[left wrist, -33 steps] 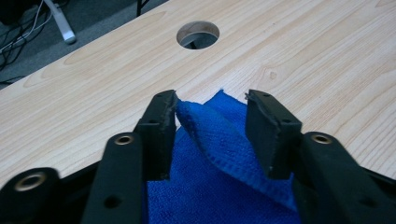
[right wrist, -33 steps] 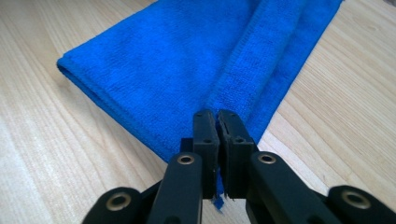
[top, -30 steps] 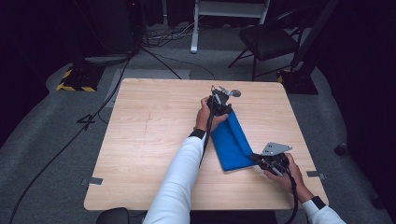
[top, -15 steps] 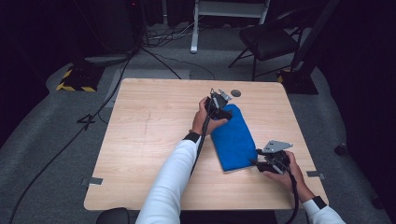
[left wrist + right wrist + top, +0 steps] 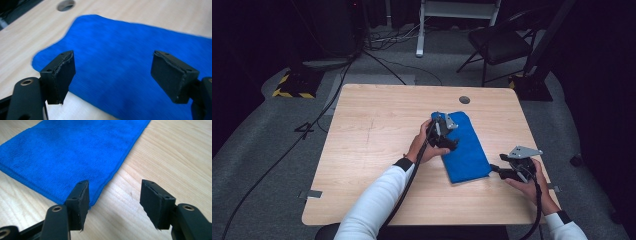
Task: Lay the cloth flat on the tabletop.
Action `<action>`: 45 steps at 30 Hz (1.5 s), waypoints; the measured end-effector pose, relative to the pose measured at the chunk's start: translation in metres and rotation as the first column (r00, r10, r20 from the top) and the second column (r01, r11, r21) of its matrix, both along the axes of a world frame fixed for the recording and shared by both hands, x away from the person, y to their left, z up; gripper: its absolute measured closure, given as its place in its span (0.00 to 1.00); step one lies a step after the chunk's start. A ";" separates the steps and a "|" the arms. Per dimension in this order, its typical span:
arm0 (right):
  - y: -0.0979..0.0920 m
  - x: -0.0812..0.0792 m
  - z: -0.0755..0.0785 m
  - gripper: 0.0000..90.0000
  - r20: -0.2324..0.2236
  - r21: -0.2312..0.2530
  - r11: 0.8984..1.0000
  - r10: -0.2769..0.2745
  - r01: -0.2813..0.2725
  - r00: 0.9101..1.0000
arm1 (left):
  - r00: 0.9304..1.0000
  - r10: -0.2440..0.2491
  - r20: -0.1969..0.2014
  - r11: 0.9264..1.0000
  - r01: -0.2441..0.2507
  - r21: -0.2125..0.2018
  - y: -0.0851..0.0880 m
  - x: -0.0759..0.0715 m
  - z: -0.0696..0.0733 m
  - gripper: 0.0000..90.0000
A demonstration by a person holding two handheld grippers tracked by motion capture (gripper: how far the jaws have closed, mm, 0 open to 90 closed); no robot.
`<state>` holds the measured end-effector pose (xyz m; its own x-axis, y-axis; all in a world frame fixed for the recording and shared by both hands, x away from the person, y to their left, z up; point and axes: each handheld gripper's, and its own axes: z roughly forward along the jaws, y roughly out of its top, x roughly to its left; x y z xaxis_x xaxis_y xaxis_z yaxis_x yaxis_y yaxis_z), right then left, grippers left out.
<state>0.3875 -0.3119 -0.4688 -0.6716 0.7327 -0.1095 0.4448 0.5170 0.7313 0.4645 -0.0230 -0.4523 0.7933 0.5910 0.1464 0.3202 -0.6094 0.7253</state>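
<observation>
A blue cloth (image 5: 469, 150), folded into a long strip, lies flat on the wooden table (image 5: 377, 130). My left gripper (image 5: 451, 145) hovers over the strip's left edge near its middle. Its jaws have just been opening, and the left gripper (image 5: 112, 75) stands open above the blue cloth (image 5: 120, 45) with nothing pinched. My right gripper (image 5: 493, 169) sits just off the strip's near right corner. Its jaws have also just been opening, and the right gripper (image 5: 115, 200) stands open over bare wood, its left pad at the corner of the blue cloth (image 5: 65, 150).
A round cable hole (image 5: 464, 99) is set in the table beyond the cloth's far end. A black chair (image 5: 499, 42) and a white stand (image 5: 419, 30) are on the floor behind the table. Cables run down the floor at the left (image 5: 312, 130).
My left gripper has come from the cloth's far end toward its middle. My right gripper has let go of the near corner and drawn slightly to the right. The cloth has settled flat.
</observation>
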 end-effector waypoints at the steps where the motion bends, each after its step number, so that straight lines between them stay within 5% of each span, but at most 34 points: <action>1: 0.001 0.001 -0.001 0.46 0.001 0.002 1.000 0.007 -0.007 1.000 | 1.000 -0.017 -0.005 1.000 0.017 0.007 0.000 -0.006 -0.002 0.23; 7: 0.012 0.012 -0.008 0.45 -0.004 -0.019 0.998 0.055 -0.055 0.998 | 0.994 -0.107 -0.014 0.993 0.107 0.042 -0.001 -0.040 -0.012 0.23; 14: 0.021 0.017 -0.017 0.44 -0.047 -0.022 0.995 0.092 -0.093 0.995 | 0.988 -0.148 -0.033 0.984 0.151 0.095 -0.002 -0.057 -0.028 0.25; 17: 0.028 0.018 -0.021 0.44 -0.060 -0.042 0.993 0.110 -0.113 0.992 | 0.989 -0.136 -0.054 0.983 0.142 0.120 0.002 -0.056 -0.036 0.25; 20: 0.034 0.017 -0.021 0.44 -0.057 -0.045 0.991 0.125 -0.127 0.991 | 0.989 -0.124 -0.080 0.987 0.131 0.089 0.009 -0.054 -0.037 0.25; 45: 0.087 0.003 -0.023 0.45 -0.069 -0.021 0.972 0.231 -0.233 0.971 | 0.992 -0.083 -0.092 0.990 0.093 0.105 0.068 -0.073 -0.037 0.25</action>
